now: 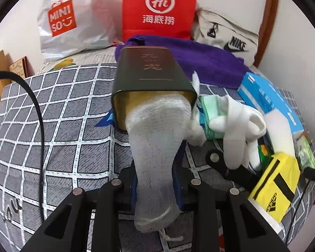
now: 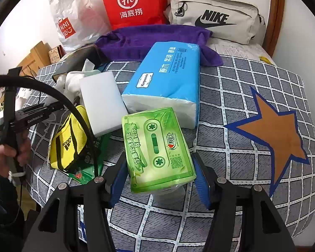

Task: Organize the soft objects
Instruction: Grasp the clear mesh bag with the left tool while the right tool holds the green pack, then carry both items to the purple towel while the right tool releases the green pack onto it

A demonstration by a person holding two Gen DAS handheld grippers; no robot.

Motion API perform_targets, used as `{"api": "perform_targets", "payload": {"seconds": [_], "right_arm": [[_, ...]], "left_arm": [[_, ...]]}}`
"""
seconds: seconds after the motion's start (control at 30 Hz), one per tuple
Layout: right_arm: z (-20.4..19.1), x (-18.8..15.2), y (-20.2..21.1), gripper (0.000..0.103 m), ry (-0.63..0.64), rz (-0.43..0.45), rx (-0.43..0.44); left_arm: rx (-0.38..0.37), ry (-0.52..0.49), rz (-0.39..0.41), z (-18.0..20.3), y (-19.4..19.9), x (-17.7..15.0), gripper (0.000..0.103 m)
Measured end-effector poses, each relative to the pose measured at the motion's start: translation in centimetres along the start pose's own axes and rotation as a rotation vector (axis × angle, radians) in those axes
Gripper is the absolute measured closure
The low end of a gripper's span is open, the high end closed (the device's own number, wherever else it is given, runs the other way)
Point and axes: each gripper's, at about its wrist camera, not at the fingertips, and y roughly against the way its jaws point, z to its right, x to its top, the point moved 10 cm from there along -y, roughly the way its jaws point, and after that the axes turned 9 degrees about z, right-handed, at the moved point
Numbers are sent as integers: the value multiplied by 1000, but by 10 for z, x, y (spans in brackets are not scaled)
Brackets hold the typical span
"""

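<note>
Left gripper (image 1: 155, 185) clamps mesh pouch (image 1: 157, 147), top in tin (image 1: 151, 73)

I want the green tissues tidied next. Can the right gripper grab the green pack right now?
Probably yes. The right gripper is open, its blue pads either side of the green tissue pack, and nothing lies between them.

White mesh pouch (image 1: 157, 147) half inside tin (image 1: 151, 73)

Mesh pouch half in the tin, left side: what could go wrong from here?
1. The tin lies loose on its side on the soft checked bedding; pushing may slide it away.
2. The mesh pouch, pinched by the left gripper, may bunch at the rim.
3. The white gloves crowd the opening and may snag.
</note>
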Motion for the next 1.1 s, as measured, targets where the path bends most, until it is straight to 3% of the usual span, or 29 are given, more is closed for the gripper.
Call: {"api": "perform_targets", "payload": {"seconds": [0.1, 0.3, 0.33, 0.4, 0.47, 0.53, 0.63, 0.77, 1.1], "right_arm": [[-2, 1, 2, 45, 0, 11, 6], [-2, 2, 1, 45, -21, 18, 21], [-2, 2, 1, 45, -23, 17, 21], [-2, 2, 1, 45, -22, 11, 26], [-4, 3, 4, 45, -11, 13, 26], [-7, 6, 10, 45, 3, 21, 37], [-11, 13, 20, 45, 6, 42, 64], [-14, 30, 29, 45, -29, 80, 97], [-14, 84, 23, 45, -34, 126, 69]], "left_arm": [[-6, 49, 34, -5, 0, -1, 77], [-30, 40, 9, -3, -4, 1, 77], [-29, 42, 16, -2, -3, 1, 78], [-14, 5, 18, -1, -3, 1, 98], [-35, -9, -6, 2, -3, 1, 98], [-67, 39, -22, 0, 4, 4, 98], [-112, 99, 19, -3, 24, 18, 98], [-107, 72, 42, -1, 41, 32, 98], [-79, 88, 77, -11, 63, 73, 98]]}}
